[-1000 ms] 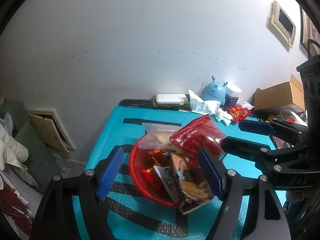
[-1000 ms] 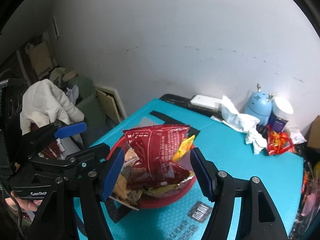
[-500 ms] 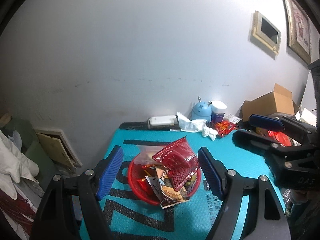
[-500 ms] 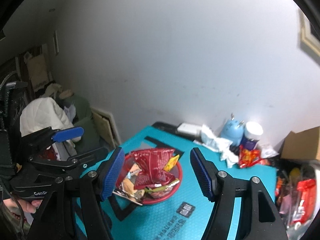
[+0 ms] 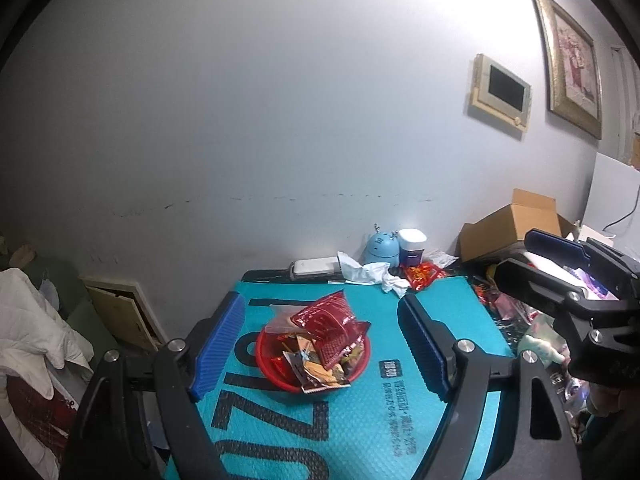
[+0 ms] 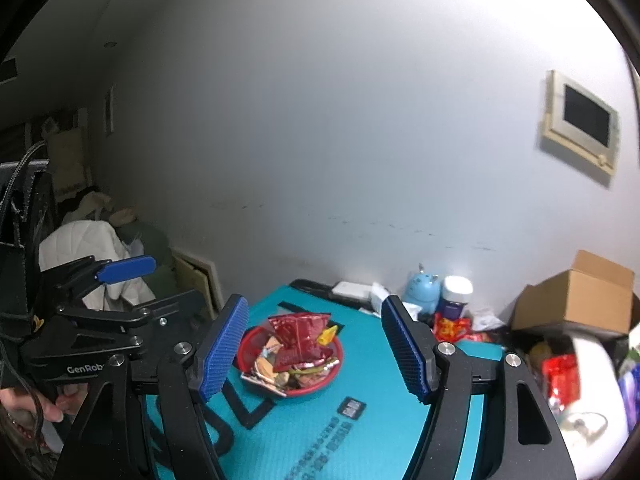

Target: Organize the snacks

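**Both grippers wide and empty above a heaped snack bowl**

Left gripper [image 5: 320, 354] hangs with its blue pads spread wide and nothing between them; in its own view it frames the red bowl [image 5: 280, 376] at lower centre of the frame. The right gripper [image 6: 314, 350] is spread just as wide and also holds nothing, with the same bowl between its pads low in the middle of its view. Both sit well back from the teal mat [image 5: 380, 420] on which the bowl stands.

The snacks are piled in the bowl, above its rim. On top lies a large red crinkled packet [image 5: 332, 320], tilted, with smaller wrapped pieces under it and one flat packet [image 5: 324, 384] hanging over the near rim. More red wrappers [image 5: 422, 274] lie apart, at the mat's far edge beside a crumpled tissue [image 5: 372, 274].

These packets look light, thin and slick, likely crushable inside. The big one is best taken by a flat sealed edge or corner, with a gentle pinch. The heap looks loose, so lifting one piece may drag or tip others over the rim. Whether the pile is the sorted result or awaits sorting cannot be told.
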The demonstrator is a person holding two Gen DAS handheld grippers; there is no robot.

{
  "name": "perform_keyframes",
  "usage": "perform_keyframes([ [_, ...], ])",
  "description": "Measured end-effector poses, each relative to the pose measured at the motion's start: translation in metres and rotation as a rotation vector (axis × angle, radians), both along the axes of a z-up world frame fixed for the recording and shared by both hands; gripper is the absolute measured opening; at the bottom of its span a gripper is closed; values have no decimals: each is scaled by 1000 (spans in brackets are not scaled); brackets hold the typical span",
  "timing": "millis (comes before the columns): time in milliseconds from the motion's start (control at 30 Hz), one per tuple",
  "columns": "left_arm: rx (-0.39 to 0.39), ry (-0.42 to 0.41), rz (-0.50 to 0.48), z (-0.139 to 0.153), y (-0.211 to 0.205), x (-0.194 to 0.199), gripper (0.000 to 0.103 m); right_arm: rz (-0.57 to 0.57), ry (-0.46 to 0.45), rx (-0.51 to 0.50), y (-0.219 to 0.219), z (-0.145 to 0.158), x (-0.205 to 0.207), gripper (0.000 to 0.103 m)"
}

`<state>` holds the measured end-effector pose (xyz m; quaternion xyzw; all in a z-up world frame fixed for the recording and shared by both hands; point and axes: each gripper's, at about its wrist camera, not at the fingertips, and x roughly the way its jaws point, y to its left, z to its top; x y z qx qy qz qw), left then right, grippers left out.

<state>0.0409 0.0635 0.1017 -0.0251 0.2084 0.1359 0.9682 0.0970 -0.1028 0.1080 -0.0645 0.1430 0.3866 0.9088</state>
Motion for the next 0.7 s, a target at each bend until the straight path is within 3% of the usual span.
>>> perform_keyframes([
  [200, 7, -8, -16, 4, -22, -26, 79, -59, -36, 18, -25, -1, -28, 81],
  [333, 1, -16, -22, 2, -33, -41, 96, -78, -39, 26, -37, -7, -42, 84],
  [700, -23, 9, -38, -23, -58, -74, 97, -133, 20, 12, -71, -38, -73, 87],
])
